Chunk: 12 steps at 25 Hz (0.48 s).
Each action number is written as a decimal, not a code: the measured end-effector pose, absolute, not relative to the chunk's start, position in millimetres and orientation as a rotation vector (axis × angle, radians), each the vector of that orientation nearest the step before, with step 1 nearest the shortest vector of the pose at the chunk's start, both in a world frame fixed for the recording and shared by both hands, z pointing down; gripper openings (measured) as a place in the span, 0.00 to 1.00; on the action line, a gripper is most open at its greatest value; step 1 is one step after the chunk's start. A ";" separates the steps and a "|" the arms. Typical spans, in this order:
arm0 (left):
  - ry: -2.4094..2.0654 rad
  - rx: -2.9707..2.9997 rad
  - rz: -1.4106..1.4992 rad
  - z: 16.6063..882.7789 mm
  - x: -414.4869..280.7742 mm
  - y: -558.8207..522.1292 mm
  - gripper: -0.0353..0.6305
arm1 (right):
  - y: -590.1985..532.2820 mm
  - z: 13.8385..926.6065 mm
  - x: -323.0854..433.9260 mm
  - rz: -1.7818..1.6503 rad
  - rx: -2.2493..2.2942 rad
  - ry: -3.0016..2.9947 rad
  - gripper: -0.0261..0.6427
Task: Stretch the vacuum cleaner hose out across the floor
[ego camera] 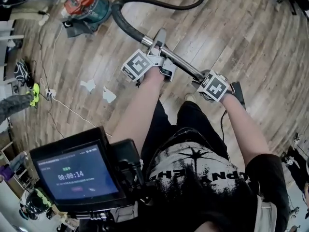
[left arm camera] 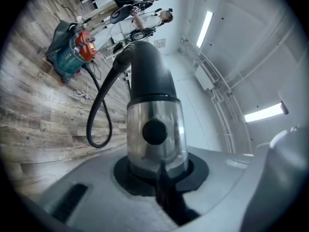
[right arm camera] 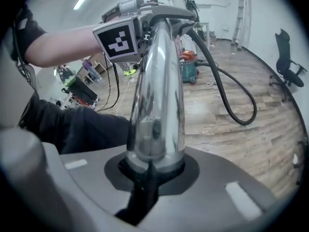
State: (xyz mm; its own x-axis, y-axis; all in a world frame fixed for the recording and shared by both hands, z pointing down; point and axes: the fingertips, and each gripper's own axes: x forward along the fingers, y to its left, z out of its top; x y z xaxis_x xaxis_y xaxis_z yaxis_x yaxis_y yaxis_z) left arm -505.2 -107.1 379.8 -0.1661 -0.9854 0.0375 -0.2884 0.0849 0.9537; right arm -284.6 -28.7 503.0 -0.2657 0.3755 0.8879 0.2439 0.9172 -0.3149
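A red and teal vacuum cleaner (ego camera: pixel 87 6) stands on the wooden floor at the far left. Its black hose (ego camera: pixel 159 4) curves away from it and back to a black handle bend (left arm camera: pixel 149 71), which joins a chrome wand (ego camera: pixel 181 62). My left gripper (ego camera: pixel 157 57) is shut on the wand's upper end just below the bend (left arm camera: pixel 157 173). My right gripper (ego camera: pixel 207 81) is shut on the wand further down (right arm camera: pixel 152 170). In the right gripper view the wand (right arm camera: pixel 157 105) runs up to the left gripper's marker cube (right arm camera: pixel 118 40), and the hose (right arm camera: pixel 231 100) hangs in a loop over the floor.
Two white paper scraps (ego camera: pixel 89 85) lie on the floor at the left, near a white cable and socket strip (ego camera: pixel 49 93). A black office chair (right arm camera: pixel 285 62) and a ladder (right arm camera: pixel 241 13) stand by the far wall. People (left arm camera: pixel 145 8) stand beyond the vacuum cleaner.
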 end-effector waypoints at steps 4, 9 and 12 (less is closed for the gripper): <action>-1.535 1.425 -1.118 285.8 -457.7 -115.8 0.12 | -23.2 423.7 -248.1 0.219 -0.506 -1.906 0.13; -1.524 1.536 -1.105 211.2 -410.1 -129.7 0.11 | -48.9 376.6 -220.4 0.064 -0.360 -2.011 0.13; -1.514 1.550 -1.095 190.5 -392.9 -130.7 0.11 | -65.6 359.2 -210.1 -0.110 -0.140 -2.047 0.13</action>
